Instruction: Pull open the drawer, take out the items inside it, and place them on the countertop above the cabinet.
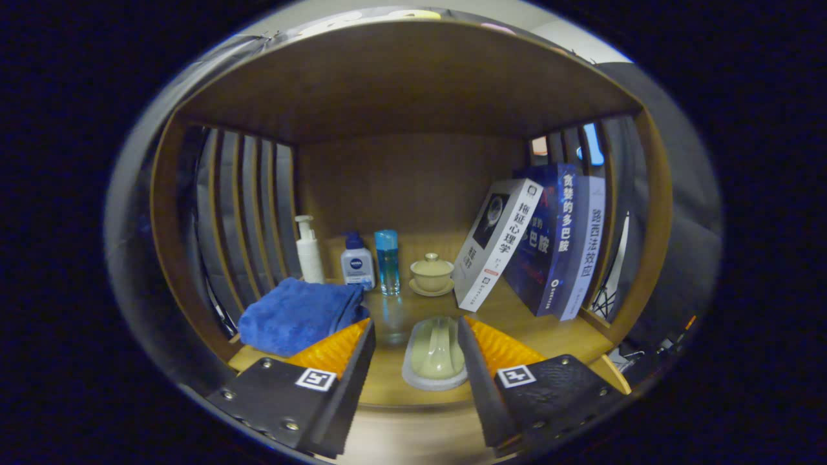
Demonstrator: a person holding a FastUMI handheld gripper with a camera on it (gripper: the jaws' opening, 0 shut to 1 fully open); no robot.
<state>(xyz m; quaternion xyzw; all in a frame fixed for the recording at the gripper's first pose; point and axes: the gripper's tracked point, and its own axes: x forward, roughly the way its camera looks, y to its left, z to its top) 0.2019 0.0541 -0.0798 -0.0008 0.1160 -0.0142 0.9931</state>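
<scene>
Gripper view: blue towel [298,314] lies left, pump bottle [309,250] and lidded teacup [431,274] stand far back, books [539,242] lean right. Gripper [415,342] fingers spread either side of a pale soap dish [435,353] on the surface [523,320], likely just released; the drawer sits somewhere below.

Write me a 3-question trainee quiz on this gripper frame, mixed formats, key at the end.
1. True or false: the gripper is shut on the pale green oblong dish on its clear tray.
2. Which stands directly right of the white pump bottle? A) folded blue towel B) small white bottle with a blue cap C) pale green lidded teacup on its saucer
3. Fill in: the white-spined book leans to the ____ against the blue books.

Key
1. False: the fingers stand open, the dish between them on the wooden countertop.
2. B; the clear blue tumbler comes next.
3. right
</scene>
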